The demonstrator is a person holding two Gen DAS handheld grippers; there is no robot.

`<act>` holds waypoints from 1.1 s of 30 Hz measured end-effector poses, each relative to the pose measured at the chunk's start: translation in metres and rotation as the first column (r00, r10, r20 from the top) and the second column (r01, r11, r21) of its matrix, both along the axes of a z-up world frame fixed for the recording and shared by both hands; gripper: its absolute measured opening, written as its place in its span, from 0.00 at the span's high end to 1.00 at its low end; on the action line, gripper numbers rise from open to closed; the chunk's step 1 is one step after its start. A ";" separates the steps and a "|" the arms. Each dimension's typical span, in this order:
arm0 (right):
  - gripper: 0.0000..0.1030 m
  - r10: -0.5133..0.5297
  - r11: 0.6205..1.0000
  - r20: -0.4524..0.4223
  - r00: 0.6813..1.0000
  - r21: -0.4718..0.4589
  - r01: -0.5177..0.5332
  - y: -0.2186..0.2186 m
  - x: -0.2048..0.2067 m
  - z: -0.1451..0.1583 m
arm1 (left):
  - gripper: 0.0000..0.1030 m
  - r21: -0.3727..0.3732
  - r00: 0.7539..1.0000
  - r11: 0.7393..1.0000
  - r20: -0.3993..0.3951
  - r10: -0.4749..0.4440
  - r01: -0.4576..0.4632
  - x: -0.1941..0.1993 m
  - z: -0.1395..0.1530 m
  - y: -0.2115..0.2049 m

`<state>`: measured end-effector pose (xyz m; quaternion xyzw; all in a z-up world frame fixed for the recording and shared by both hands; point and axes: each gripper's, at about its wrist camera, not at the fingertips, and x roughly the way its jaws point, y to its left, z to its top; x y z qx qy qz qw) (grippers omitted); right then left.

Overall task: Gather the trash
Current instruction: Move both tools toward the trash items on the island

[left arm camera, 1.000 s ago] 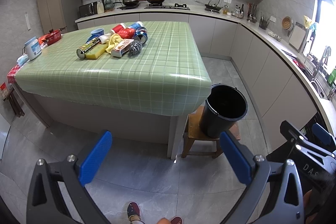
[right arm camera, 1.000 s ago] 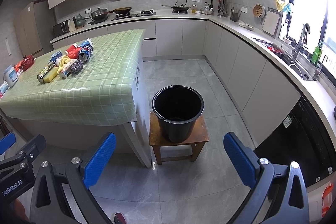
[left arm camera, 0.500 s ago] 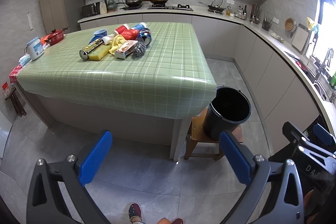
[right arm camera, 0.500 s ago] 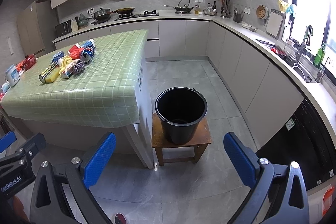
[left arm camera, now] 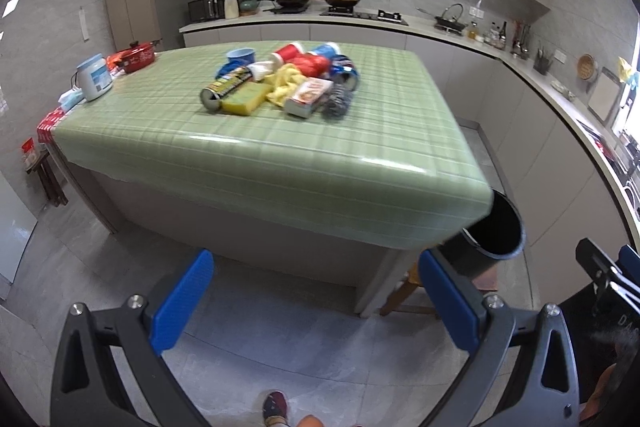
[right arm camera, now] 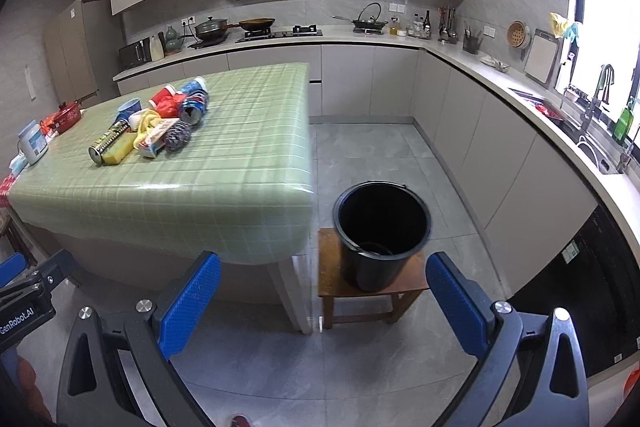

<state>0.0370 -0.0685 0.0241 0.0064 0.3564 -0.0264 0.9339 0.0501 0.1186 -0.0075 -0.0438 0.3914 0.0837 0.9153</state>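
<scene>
A pile of trash [left arm camera: 280, 83] lies on the green checked island table [left arm camera: 256, 163]: a tube can [left arm camera: 226, 87], a yellow sponge [left arm camera: 246, 99], a small carton [left arm camera: 309, 96], a steel scourer [left arm camera: 338, 102], crushed cans and paper cups. The pile also shows in the right wrist view [right arm camera: 156, 125]. A black bucket [right arm camera: 382, 233] stands on a low wooden stool [right arm camera: 332, 275] beside the table's near right corner. My left gripper [left arm camera: 316, 301] is open and empty, above the floor in front of the table. My right gripper [right arm camera: 322, 301] is open and empty, near the bucket.
A white jar [left arm camera: 94, 77] and a red pot [left arm camera: 136, 57] stand at the table's left edge. Kitchen counters [right arm camera: 500, 75] with stove and sink run along the back and right. Grey tiled floor [right arm camera: 384, 151] lies between table and counters. A shoe [left arm camera: 274, 407] shows below.
Both grippers have moved forward toward the table and the bucket, so the table looks larger. In the left wrist view the table corner now hides part of the bucket. Both stay open.
</scene>
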 end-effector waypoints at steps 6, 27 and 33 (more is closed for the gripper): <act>0.00 0.008 1.000 0.014 1.000 0.013 -0.008 0.064 0.027 0.001 | 0.00 0.015 1.000 1.000 0.004 -0.003 0.003 0.029 -0.003 0.060; 0.00 0.107 0.993 0.037 0.994 0.050 -0.109 0.222 0.173 -0.008 | 0.00 0.035 1.000 0.999 -0.005 0.031 -0.031 0.154 -0.015 0.193; 0.01 0.128 0.990 0.022 0.992 0.062 -0.129 0.249 0.225 -0.012 | 0.00 0.048 0.999 0.999 -0.026 0.027 -0.025 0.202 -0.019 0.213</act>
